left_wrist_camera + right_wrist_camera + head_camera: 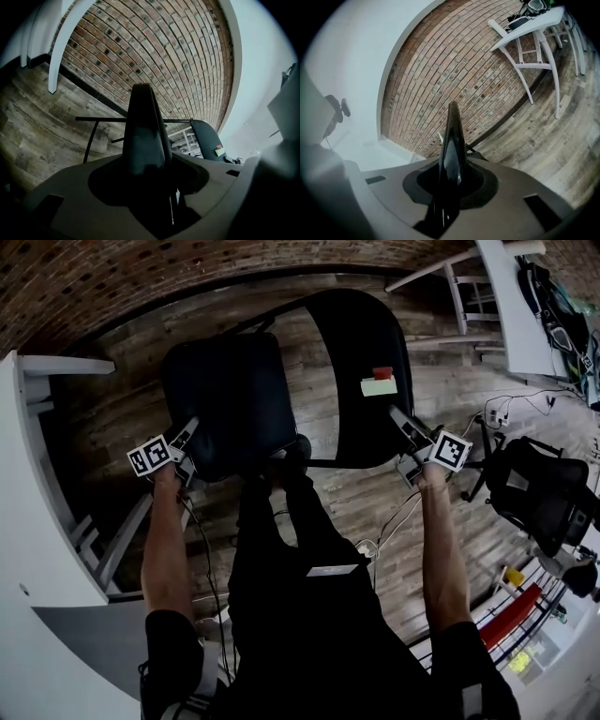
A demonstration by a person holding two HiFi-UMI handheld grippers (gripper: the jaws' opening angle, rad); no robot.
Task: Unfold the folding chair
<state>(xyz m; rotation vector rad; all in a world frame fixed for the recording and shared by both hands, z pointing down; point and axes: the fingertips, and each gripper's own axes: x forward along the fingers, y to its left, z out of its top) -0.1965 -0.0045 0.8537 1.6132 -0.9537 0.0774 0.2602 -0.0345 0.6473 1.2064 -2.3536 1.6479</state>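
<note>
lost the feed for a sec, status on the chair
Left tool astride seat edge, grip unclear. Right tool clamped on backrest edge. Seat and backrest spread apart. Nothing seen blocking it.

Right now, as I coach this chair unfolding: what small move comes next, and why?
Probably push the black padded seat down with the left gripper while the right gripper steadies the black backrest: each clamps its panel's edge, panels already apart.
</note>
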